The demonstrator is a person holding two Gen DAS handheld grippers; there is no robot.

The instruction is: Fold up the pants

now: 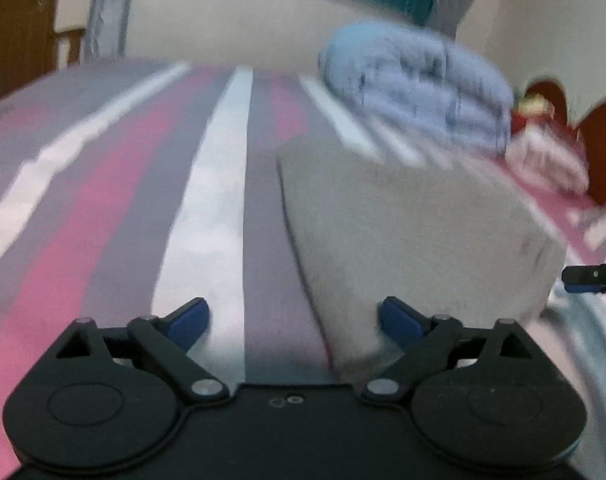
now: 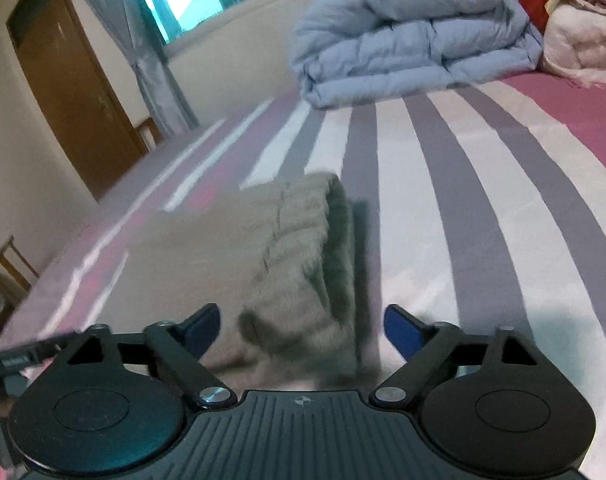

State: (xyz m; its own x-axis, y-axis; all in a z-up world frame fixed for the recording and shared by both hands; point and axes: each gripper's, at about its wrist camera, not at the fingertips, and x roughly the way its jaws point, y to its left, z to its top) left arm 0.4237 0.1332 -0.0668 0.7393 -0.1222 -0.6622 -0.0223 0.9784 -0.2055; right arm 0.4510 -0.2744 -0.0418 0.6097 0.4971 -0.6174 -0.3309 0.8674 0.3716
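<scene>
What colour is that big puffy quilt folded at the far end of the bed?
Light blue; the quilt shows best in the right wrist view.

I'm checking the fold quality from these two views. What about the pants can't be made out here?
- Left wrist view: the pants are motion-blurred, so layers and seams are unreadable.
- Left wrist view: their near corner is hidden behind the left claw.
- Right wrist view: the pants' near edge is hidden behind the right claw, and their left side is blurred.
- Underside against the striped bedsheet: hidden in both.
</scene>
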